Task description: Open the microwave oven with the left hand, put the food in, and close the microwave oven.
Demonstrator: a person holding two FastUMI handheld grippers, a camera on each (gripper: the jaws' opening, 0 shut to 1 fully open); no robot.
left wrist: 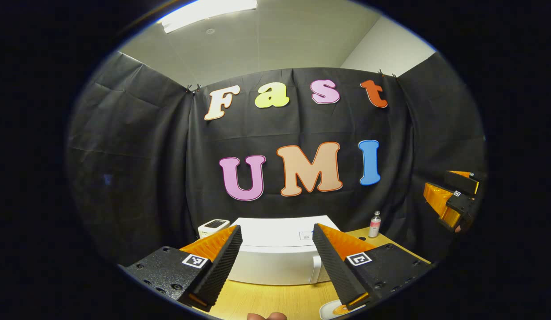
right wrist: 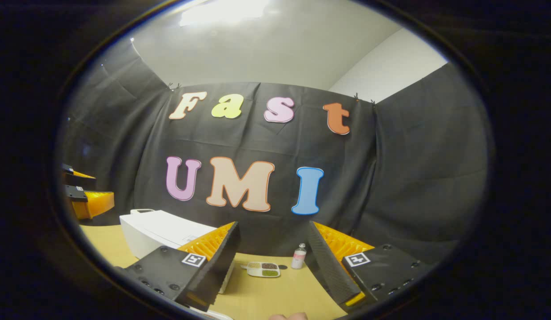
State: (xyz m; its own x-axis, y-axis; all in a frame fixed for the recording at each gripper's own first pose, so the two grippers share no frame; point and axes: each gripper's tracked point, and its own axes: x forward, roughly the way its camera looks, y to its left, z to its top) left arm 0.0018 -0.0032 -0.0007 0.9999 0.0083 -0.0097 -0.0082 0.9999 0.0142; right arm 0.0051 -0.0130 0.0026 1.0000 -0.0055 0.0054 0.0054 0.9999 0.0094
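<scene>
The white microwave (left wrist: 275, 255) stands on the wooden table (left wrist: 275, 300) with its door shut and a handle (left wrist: 317, 269) at its right side. My left gripper (left wrist: 277, 227) hovers open in front of it, apart from it, nothing between its fingers. My right gripper (right wrist: 273, 229) is open and holds nothing, with the microwave (right wrist: 162, 231) off to its left. A small white compartment dish of food (right wrist: 263, 269) lies on the table beyond the right gripper's fingers. The right gripper (left wrist: 453, 200) hangs at the far right of the left gripper view.
A small bottle (left wrist: 374, 224) stands right of the microwave, near the food dish (right wrist: 298, 257). A white device (left wrist: 213, 227) sits behind the microwave's left corner. A white dish rim (left wrist: 331, 309) peeks out by the left gripper's right finger. The left gripper (right wrist: 86, 198) is at the left edge.
</scene>
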